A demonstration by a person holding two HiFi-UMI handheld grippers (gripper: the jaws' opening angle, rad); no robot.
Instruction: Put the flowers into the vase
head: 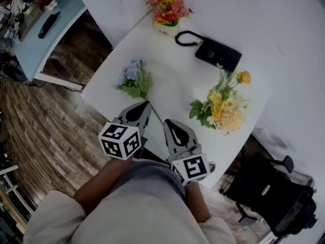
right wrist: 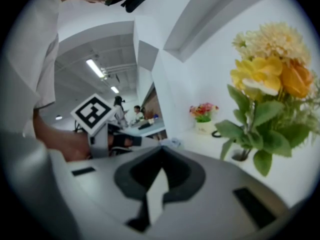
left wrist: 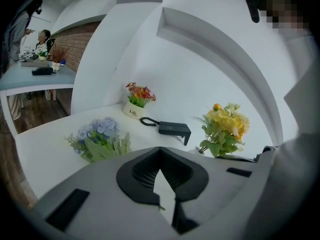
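Flowers in a blue bunch [head: 133, 78] are lying centre-left on the white table [head: 172, 80], their stem running down between the grippers. The white pot [left wrist: 133, 111] is showing "Life". The left gripper [head: 143, 107] and right gripper [head: 170, 125] are pointing up-frame with jaws closed together.

Table [head: 177, 80]: flower bunch [head: 133, 79] left, bouquet [head: 223, 105] right, pouch [head: 218, 54] behind bouquet, flowerpot [head: 166, 27] farthest back.

The person is wearing a pale grey short-sleeved top [head: 127, 210]. The left gripper [head: 148, 103] and right gripper [head: 166, 122] are showing light grey shells with black teardrop-shaped insets, each carrying a white marker cube [head: 120, 140] printed with black squares.
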